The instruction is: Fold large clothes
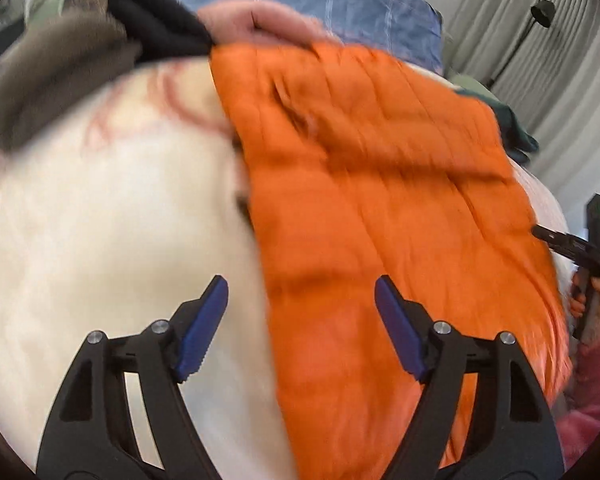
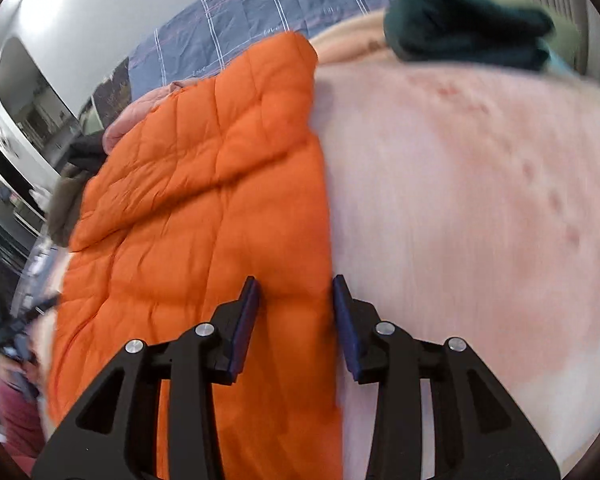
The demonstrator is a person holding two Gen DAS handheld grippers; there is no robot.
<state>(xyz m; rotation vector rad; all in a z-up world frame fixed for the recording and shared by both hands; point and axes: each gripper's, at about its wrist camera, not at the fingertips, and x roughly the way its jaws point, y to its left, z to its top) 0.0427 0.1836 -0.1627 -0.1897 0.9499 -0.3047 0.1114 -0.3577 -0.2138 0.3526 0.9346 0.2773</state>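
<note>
Where quilted orange jacket (image 2: 204, 208) overlaps fuzzy blanket (image 2: 460, 220), right claw (image 2: 296, 292) straddling

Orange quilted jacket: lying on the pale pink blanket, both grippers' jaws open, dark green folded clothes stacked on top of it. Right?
One thing is off. The dark green folded clothes sit on the pale pink blanket, beside the orange quilted jacket, not on it; the right wrist view shows this. The left gripper and right gripper do have open jaws.
</note>
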